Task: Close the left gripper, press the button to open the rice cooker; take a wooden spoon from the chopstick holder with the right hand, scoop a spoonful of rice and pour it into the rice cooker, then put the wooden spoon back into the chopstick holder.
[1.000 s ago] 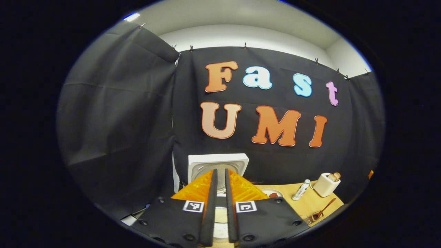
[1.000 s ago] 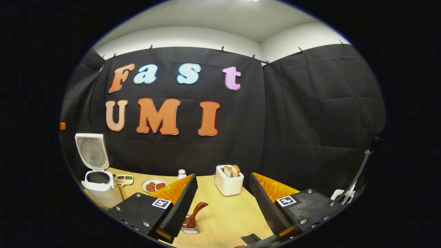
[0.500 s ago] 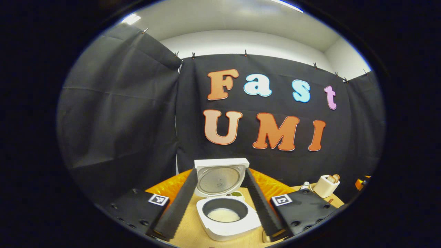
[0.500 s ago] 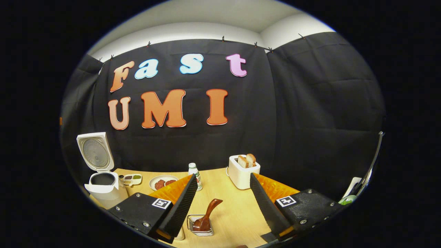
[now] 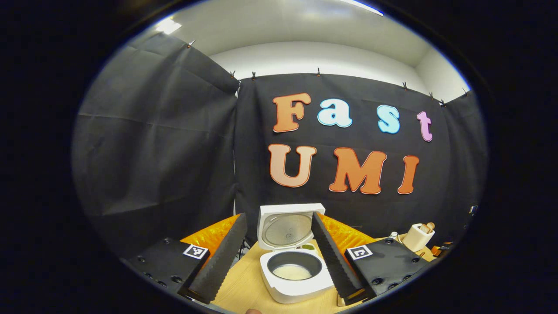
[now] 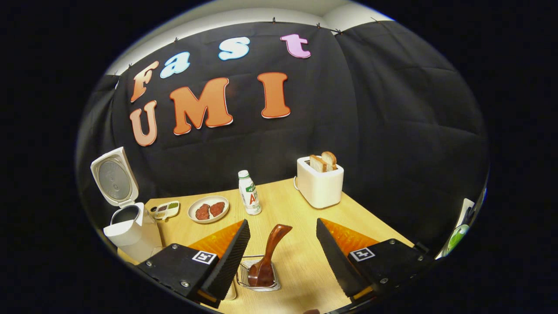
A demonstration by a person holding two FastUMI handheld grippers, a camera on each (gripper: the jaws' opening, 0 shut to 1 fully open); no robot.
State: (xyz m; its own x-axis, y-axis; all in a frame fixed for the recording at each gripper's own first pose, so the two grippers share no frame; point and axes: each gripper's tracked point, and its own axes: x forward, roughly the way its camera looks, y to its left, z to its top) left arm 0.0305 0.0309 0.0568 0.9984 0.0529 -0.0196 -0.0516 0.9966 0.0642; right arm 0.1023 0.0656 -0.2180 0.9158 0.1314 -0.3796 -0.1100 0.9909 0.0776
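The white rice cooker [image 5: 296, 285] stands open on the wooden table, lid [image 5: 285, 229] upright, with something pale at the bottom of its dark pot. My left gripper [image 5: 278, 216] is open just in front of it, a finger on each side, touching nothing. In the right gripper view the cooker [image 6: 126, 226] sits at the far left. A brown wooden spoon [image 6: 270, 250] stands tilted in a wire chopstick holder [image 6: 259, 279], handle pointing up. My right gripper [image 6: 282, 222] is open above the holder, and the spoon handle rises between its fingers without contact.
A white toaster [image 6: 319, 183] with two bread slices stands at the back right; it is also in the left gripper view [image 5: 418, 235]. A small bottle [image 6: 248, 198], a plate of meat [image 6: 208, 209] and a small sauce tray [image 6: 165, 210] sit behind the holder.
My left gripper went from shut to open and drew back from the cooker. My right gripper tipped down and came closer over the spoon and holder.
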